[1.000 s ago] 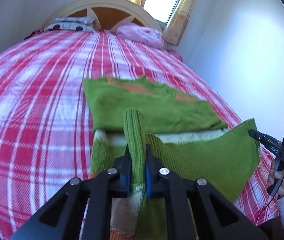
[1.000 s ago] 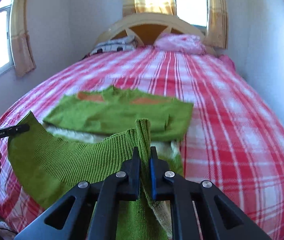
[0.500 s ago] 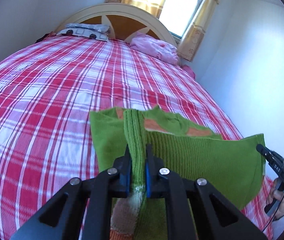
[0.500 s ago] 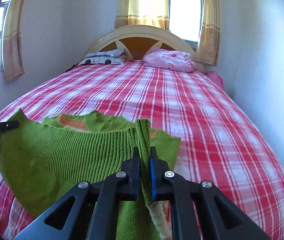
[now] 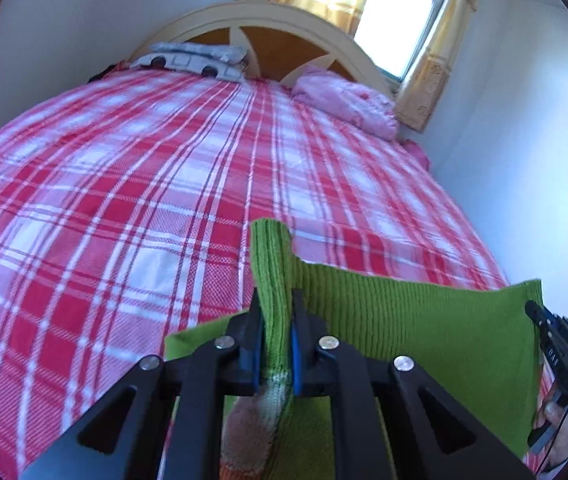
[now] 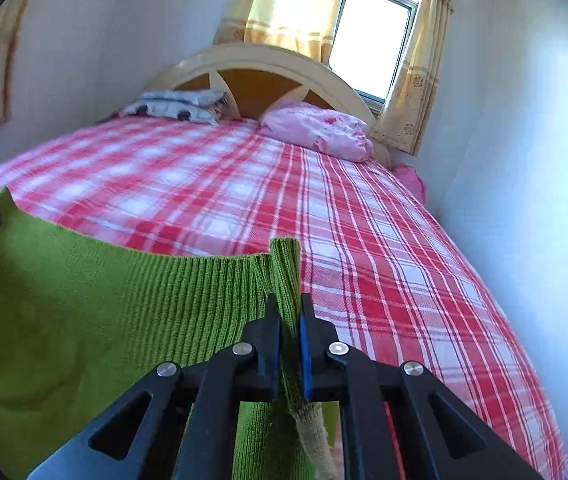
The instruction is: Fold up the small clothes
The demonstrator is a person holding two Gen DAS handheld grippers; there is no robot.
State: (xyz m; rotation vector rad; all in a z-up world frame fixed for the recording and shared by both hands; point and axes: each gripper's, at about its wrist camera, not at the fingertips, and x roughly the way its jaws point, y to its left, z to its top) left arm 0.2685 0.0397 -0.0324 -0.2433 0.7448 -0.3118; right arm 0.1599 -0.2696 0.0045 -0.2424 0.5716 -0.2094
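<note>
A small green knit sweater (image 5: 423,320) hangs stretched between my two grippers above the red plaid bed (image 5: 144,200). My left gripper (image 5: 276,308) is shut on one ribbed corner of it. My right gripper (image 6: 288,312) is shut on the other ribbed corner, and the green sweater (image 6: 84,312) spreads to its left. The right gripper also shows at the far right of the left wrist view (image 5: 555,344). The sweater's lower part is hidden under the fingers.
The bed's red plaid cover (image 6: 383,260) fills both views. A folded grey patterned cloth (image 5: 192,58) and a pink bundle (image 5: 343,96) lie by the curved headboard (image 5: 284,36). White walls stand close on the right, with a curtained window (image 6: 371,40) behind.
Both grippers have lifted the held hem up and forward over the folded upper part. The sweater's orange-trimmed top, seen earlier on the bed, is now hidden behind the raised cloth.
</note>
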